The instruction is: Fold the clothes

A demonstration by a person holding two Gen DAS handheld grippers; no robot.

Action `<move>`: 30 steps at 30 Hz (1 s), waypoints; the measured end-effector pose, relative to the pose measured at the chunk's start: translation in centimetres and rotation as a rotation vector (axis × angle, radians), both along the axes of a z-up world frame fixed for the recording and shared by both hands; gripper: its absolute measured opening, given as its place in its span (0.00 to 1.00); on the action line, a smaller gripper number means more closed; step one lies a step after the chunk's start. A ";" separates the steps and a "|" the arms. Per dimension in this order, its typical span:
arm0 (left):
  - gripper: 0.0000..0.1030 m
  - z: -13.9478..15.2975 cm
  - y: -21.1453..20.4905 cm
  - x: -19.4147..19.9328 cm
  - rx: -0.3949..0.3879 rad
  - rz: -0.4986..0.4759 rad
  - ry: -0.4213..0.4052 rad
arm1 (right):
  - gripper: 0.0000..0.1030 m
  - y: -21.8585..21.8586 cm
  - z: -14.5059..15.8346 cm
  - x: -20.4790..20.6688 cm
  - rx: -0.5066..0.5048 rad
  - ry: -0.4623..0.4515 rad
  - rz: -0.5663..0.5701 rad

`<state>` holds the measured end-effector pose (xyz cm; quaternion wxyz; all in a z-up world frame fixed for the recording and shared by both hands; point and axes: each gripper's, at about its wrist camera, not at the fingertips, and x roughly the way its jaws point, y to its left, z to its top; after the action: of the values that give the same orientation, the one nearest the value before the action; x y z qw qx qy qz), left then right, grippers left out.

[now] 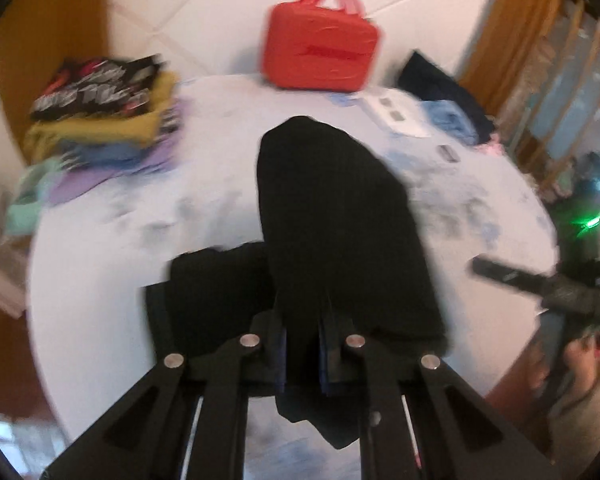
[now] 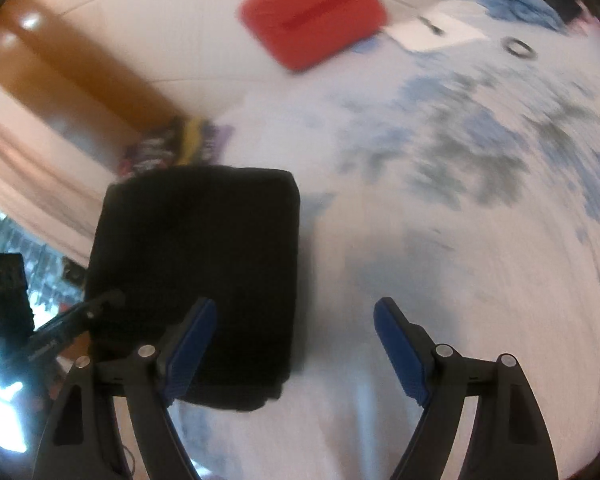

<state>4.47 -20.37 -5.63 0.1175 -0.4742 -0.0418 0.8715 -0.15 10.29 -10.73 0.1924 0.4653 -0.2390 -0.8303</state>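
1 black garment (image 2: 196, 276) | folded rectangle | left hand-held gripper (image 1: 303, 354) pinching edge

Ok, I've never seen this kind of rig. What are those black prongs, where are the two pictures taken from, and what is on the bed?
No robot: a person holds a two-finger gripper in each hand, with a camera looking along the fingers. In the left view, the left gripper is shut on a black garment. In the right view, the right gripper is open, holding nothing, beside the same garment. They work over a bedsheet. On it lie a stack of folded clothes, a red case and unfolded clothes.
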 end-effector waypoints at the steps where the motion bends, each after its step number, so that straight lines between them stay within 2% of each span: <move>1: 0.11 -1.1 -1.1 -0.1 -0.013 0.020 -0.030 | 0.80 -1.3 0.5 -0.3 0.000 0.016 0.027; 4: 0.11 -5.0 -3.9 -0.5 -0.046 0.085 -0.104 | 0.78 -5.1 0.9 -1.4 0.037 0.036 0.108; 7: 0.14 -8.3 -5.5 -1.0 -0.054 0.145 -0.145 | 0.75 -9.3 -2.3 -3.2 0.115 -0.042 0.183; 9: 0.14 -8.3 -5.7 -1.2 -0.054 0.143 -0.129 | 0.74 -11.8 -4.5 -4.4 0.161 -0.094 0.228; 11: 0.16 -7.4 -5.9 -1.4 -0.041 0.123 -0.123 | 0.74 -11.9 -6.3 -5.4 0.143 -0.149 0.202; 13: 0.18 -6.3 -6.5 -1.4 0.004 0.090 -0.104 | 0.74 -11.2 -6.3 -5.8 0.094 -0.167 0.169; 15: 0.26 -4.8 -6.7 -2.0 0.039 0.074 -0.083 | 0.74 -10.5 -5.4 -5.6 0.062 -0.153 0.154; 17: 0.50 -3.6 -6.7 -2.7 0.052 0.052 -0.073 | 0.74 -10.0 -4.5 -5.5 0.053 -0.135 0.146; 19: 0.59 -4.1 -6.5 -3.4 0.035 0.034 -0.081 | 0.74 -9.4 -3.6 -5.3 0.044 -0.117 0.137; 22: 0.59 -6.0 -6.3 -4.9 0.028 0.035 -0.135 | 0.74 -8.8 -3.1 -5.0 0.028 -0.108 0.116; 24: 0.59 -7.0 -6.5 -5.6 0.094 0.047 -0.158 | 0.74 -8.6 -3.4 -4.5 0.013 -0.124 0.100; 25: 0.39 -7.2 -6.4 -5.8 0.119 0.047 -0.165 | 0.74 -8.5 -3.5 -4.3 0.012 -0.127 0.095; 26: 0.29 -7.3 -6.3 -5.9 0.144 0.047 -0.171 | 0.74 -8.3 -3.6 -4.2 0.015 -0.130 0.088; 27: 0.26 -7.0 -6.0 -5.9 0.131 0.046 -0.161 | 0.74 -8.2 -3.8 -4.2 0.018 -0.136 0.082; 28: 0.19 -6.6 -5.7 -5.8 0.117 0.045 -0.150 | 0.74 -8.1 -3.8 -4.1 0.025 -0.141 0.075; 30: 0.14 -4.7 -5.5 -5.5 0.107 0.032 -0.115 | 0.74 -8.0 -3.9 -3.9 0.036 -0.149 0.063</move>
<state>-1.01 -25.87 -10.37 0.1261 -0.5158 -0.1026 0.8412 -4.07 2.33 -14.62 0.1917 0.5366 -0.2227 -0.7910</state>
